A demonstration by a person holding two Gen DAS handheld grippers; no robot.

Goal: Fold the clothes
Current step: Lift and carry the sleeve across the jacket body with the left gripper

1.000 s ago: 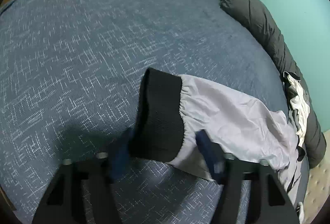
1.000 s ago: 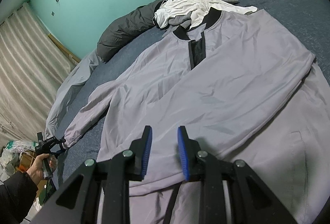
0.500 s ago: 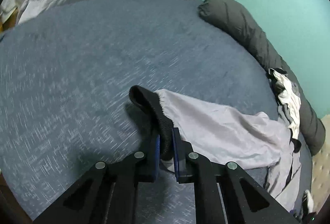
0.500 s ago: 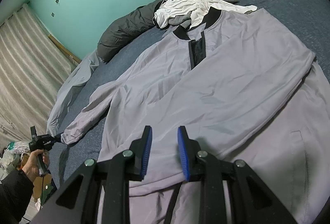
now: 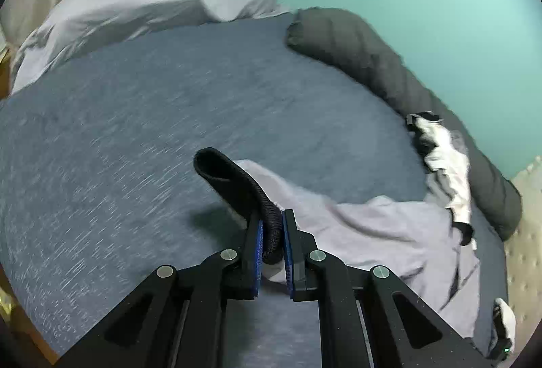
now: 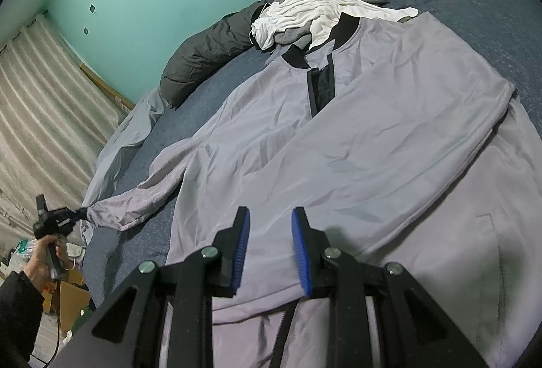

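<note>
Our left claw [image 5: 271, 234], low in its frame's centre, is clenched on the black cuff [image 5: 237, 185] of the jacket [image 6: 355, 137], holding the sleeve [image 6: 135, 202] off the bed [image 5: 135, 137]. The jacket lies spread across the middle of the right view. Our right claw [image 6: 269, 247] hovers above its hem, jaws apart, grasping nothing.

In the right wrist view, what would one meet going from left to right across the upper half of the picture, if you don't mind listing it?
Striped curtain → dark rolled duvet → white garment pile → black collar of the grey jacket.
</note>
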